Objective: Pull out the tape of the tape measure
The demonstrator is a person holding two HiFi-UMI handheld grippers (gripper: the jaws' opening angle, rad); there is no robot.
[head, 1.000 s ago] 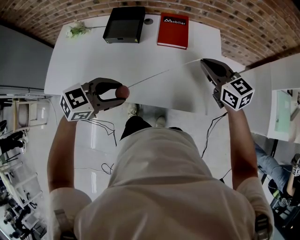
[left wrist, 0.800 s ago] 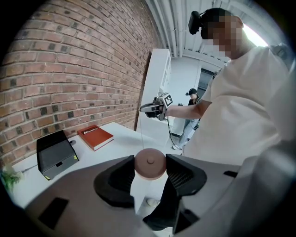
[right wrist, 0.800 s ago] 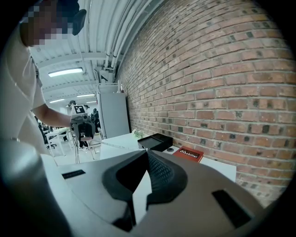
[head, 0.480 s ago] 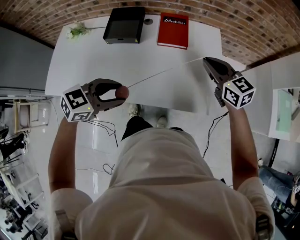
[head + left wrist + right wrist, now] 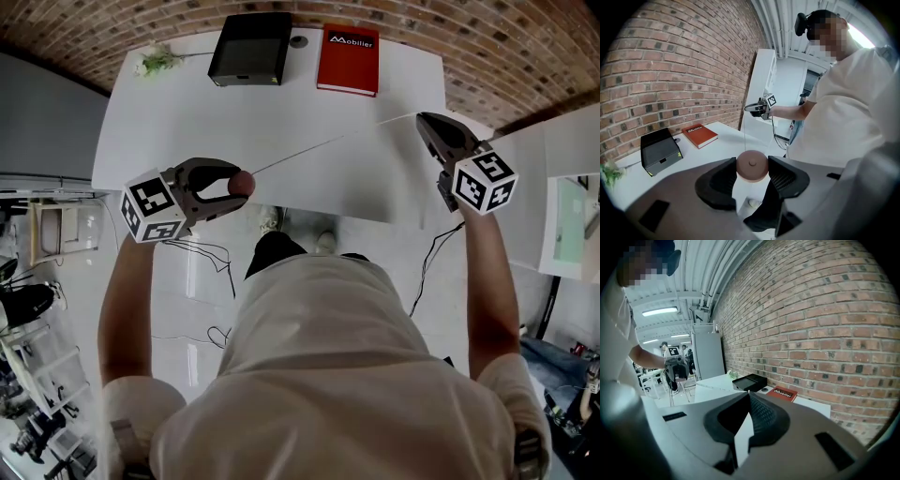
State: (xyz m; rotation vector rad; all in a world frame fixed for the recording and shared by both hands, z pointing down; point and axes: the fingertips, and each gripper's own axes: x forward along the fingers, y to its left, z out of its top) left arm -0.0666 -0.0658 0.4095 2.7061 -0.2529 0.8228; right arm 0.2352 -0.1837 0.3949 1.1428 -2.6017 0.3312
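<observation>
Table (image 5: pixel 234 122), white and set against a brick wall, carries a black box (image 5: pixel 249 49) and a red book (image 5: pixel 349 60) near each other along its far edge. By its near edge the left gripper (image 5: pixel 242 184) clamps the round brown tape measure (image 5: pixel 752 165) between its jaws. The right gripper (image 5: pixel 422 119), well apart from it, has its jaws pressed together on the end of the thin tape (image 5: pixel 328 142), which stretches straight between the two.

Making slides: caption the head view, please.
Left gripper clamps the round tape measure; its tape stretches over the white table to the shut right gripper.
</observation>
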